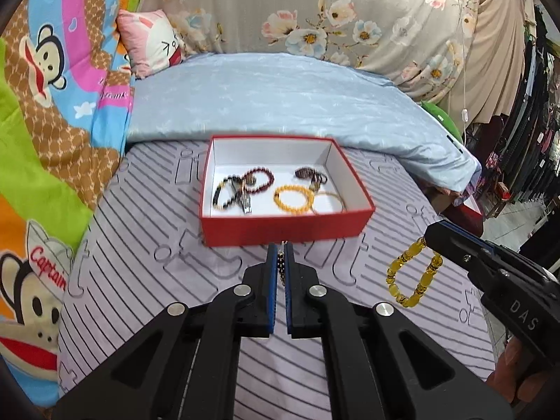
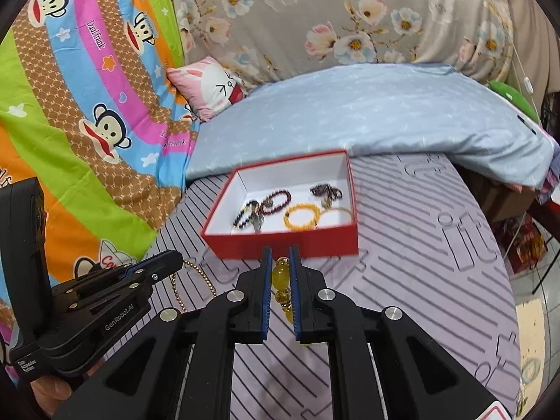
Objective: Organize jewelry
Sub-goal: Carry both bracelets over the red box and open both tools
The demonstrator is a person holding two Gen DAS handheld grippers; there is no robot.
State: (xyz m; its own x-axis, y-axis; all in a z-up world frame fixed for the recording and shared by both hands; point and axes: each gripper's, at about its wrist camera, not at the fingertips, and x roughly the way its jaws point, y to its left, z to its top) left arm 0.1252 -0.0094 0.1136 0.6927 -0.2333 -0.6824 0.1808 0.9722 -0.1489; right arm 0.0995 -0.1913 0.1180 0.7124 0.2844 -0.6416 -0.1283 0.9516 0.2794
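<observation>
Left hand-held gripper (image 1: 280, 250) pinches, apparently, bead chain (image 2: 178, 288); right (image 2: 280, 253) clamps yellow bracelet (image 1: 413, 276).

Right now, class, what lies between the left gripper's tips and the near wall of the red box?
Only bare striped bedcover lies between the left gripper and the red box; the left wrist view shows it.

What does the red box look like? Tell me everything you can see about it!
The red box is a shallow rectangular tray with no lid on it, red outside and white inside, and looks like cardboard. It sits flat and open on the striped lilac sheet, just in front of a pale blue quilt. Several bead bracelets lie on its floor: dark ones to the left, a dark red one, an orange one and a thin pale ring. Neither gripper touches it.
</observation>
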